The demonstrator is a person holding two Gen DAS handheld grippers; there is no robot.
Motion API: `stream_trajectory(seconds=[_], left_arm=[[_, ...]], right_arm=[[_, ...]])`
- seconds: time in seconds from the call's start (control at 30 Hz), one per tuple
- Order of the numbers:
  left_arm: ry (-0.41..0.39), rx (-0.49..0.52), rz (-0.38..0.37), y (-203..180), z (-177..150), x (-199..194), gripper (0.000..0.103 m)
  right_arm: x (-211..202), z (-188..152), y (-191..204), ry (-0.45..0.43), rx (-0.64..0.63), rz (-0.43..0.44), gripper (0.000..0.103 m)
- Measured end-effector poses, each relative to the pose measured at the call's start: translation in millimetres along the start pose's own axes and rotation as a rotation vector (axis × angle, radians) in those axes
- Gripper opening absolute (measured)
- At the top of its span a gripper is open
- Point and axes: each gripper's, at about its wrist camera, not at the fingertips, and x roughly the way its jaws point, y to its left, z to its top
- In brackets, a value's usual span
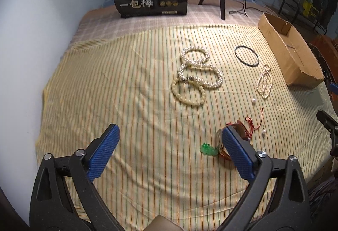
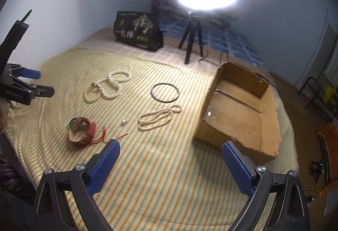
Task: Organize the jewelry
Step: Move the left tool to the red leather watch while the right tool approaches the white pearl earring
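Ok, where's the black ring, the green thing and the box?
black ring (image 2: 152, 91): right wrist view, left edge of the hoop.
green charm (image 1: 208, 149): left wrist view, its middle.
cardboard box (image 2: 213, 91): right wrist view, near side wall.

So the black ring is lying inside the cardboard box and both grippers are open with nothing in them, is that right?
Not quite. The black ring lies on the striped cloth beside the cardboard box, not inside it; the right wrist view shows that plainly. The rest holds: the left gripper and the right gripper are both open with nothing between their fingers.
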Motion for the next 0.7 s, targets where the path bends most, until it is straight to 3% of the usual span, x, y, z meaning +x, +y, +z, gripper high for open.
stream_trajectory(seconds=[0.1,0.2,0.27,0.3,0.43,0.53,0.7], left_arm=[[0.005,0.012,-0.025,-3,-4,3,0.091],[0.036,0.003,-0.082,-8,-7,8,0.074],[0.067,-0.009,-0.12,-11,-11,14,0.057],[0.082,-0.012,-0.13,-13,-13,17,0.054],[0.113,-0.024,-0.167,-19,-18,26,0.053],[0.122,-0.007,-0.18,-26,-17,30,0.053],[0.124,0.041,-0.113,-33,-12,33,0.053]], right_arm=[[8,-2,7,0.021,-0.015,0.033,0.088],[15,-6,13,0.039,-0.029,0.071,0.081],[20,-9,17,0.044,-0.039,0.097,0.078],[22,-11,19,0.045,-0.044,0.109,0.078],[28,-20,28,0.014,-0.065,0.175,0.079],[34,-22,37,0.04,-0.095,0.186,0.079],[44,-22,44,0.093,-0.112,0.197,0.078]])
